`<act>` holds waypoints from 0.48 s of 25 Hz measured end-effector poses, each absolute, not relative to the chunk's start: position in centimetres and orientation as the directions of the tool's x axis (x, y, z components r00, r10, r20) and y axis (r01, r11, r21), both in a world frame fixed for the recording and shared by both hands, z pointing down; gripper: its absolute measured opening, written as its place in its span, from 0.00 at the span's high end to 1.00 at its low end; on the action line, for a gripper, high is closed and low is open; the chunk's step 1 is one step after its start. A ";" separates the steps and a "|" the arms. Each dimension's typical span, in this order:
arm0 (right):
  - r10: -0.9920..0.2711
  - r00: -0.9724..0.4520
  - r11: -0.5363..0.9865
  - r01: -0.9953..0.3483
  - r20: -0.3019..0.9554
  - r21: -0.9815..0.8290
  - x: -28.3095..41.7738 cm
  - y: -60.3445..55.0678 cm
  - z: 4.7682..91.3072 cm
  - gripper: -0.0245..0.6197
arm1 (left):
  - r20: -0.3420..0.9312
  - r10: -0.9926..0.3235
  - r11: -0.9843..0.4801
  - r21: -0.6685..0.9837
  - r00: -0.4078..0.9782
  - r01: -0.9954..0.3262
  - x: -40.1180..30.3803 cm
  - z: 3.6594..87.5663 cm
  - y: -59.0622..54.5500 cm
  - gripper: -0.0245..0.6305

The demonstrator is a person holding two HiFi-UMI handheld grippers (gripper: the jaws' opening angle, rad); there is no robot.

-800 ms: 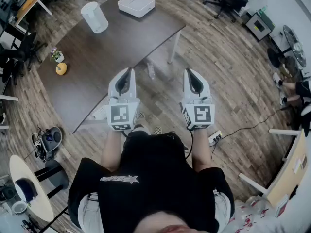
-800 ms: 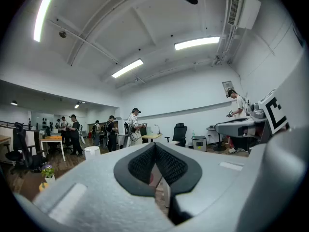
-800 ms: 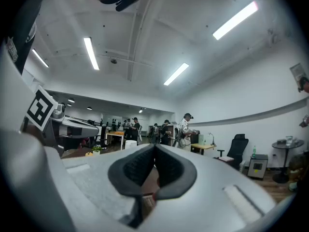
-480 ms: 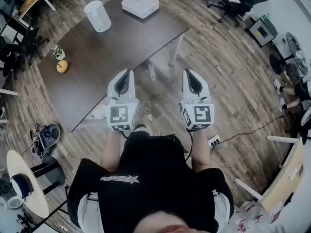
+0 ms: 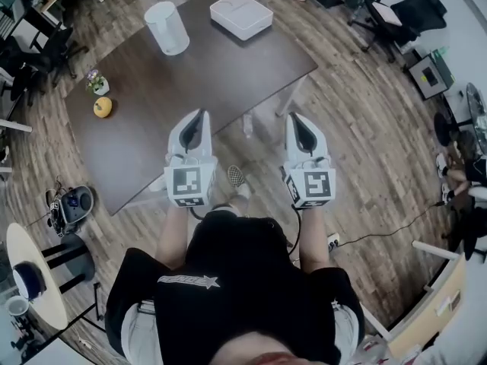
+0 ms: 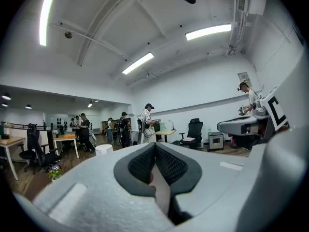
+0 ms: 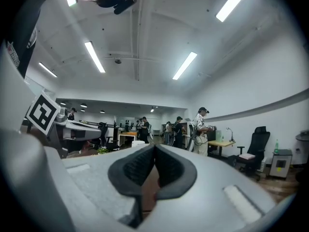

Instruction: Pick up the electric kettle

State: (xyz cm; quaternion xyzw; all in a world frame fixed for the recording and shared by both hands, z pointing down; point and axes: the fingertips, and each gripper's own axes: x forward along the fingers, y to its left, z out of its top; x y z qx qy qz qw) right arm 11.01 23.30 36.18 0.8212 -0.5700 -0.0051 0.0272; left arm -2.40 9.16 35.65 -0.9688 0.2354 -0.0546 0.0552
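Currently: dark table (image 5: 228, 59), ahead of my tools. My left gripper (image 5: 199, 114) and right gripper (image 5: 297, 117), both level, jaws pressed together, holding nothing. Electric kettle (image 5: 167, 27), upright on the table, well ahead of my left gripper.

The left tongs (image 5: 200, 115) cover part of the tabletop's (image 5: 221, 67) near edge. The orange item (image 5: 103, 107) on the tabletop is too small to identify.

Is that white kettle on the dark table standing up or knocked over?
Upright: the white cylindrical electric kettle stands on its base on the dark brown table.
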 end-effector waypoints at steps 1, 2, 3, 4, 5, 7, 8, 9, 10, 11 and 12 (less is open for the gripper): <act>-0.939 0.342 -0.341 -0.939 0.023 0.050 11.8 22.2 36.2 0.96 | 0.082 -0.470 -0.879 -0.132 0.879 -0.457 -1.7 35.7 8.2 0.95; -0.942 0.335 -0.334 -0.941 0.022 0.049 12.6 21.1 36.2 0.96 | 0.083 -0.477 -0.876 -0.133 0.875 -0.465 -1.1 35.6 7.2 0.95; -0.945 0.328 -0.326 -0.944 0.021 0.047 13.3 20.0 36.2 0.96 | 0.084 -0.483 -0.872 -0.136 0.871 -0.471 -0.4 35.6 6.3 0.95; -0.948 0.318 -0.317 -0.948 0.021 0.044 14.0 18.9 36.2 0.96 | 0.084 -0.490 -0.868 -0.141 0.868 -0.477 0.2 35.6 5.4 0.95; -0.952 0.305 -0.304 -0.952 0.021 0.040 14.6 17.8 36.3 0.96 | 0.086 -0.498 -0.863 -0.146 0.863 -0.484 0.7 35.6 4.5 0.95; -0.961 0.274 -0.273 -0.961 0.021 0.035 15.7 15.5 36.4 0.96 | 0.091 -0.520 -0.850 -0.152 0.850 -0.504 1.5 35.8 2.7 0.95; -0.966 0.259 -0.258 -0.965 0.023 0.034 16.2 14.3 36.5 0.96 | 0.093 -0.531 -0.844 -0.153 0.842 -0.515 1.9 35.9 1.7 0.95; -0.969 0.244 -0.243 -0.969 0.025 0.034 16.7 12.9 36.5 0.96 | 0.095 -0.542 -0.837 -0.152 0.835 -0.526 2.2 36.0 0.7 0.95; -0.973 0.229 -0.228 -0.973 0.028 0.034 17.0 11.6 36.7 0.96 | 0.096 -0.554 -0.829 -0.149 0.827 -0.539 2.4 36.1 -0.3 0.95; -0.977 0.213 -0.212 -0.977 0.032 0.034 17.3 10.4 36.8 0.96 | 0.098 -0.567 -0.821 -0.145 0.818 -0.552 2.5 36.2 -1.3 0.95; -0.980 0.196 -0.195 -0.980 0.037 0.034 17.4 9.2 37.0 0.96 | 0.100 -0.580 -0.813 -0.140 0.809 -0.565 2.4 36.4 -2.3 0.95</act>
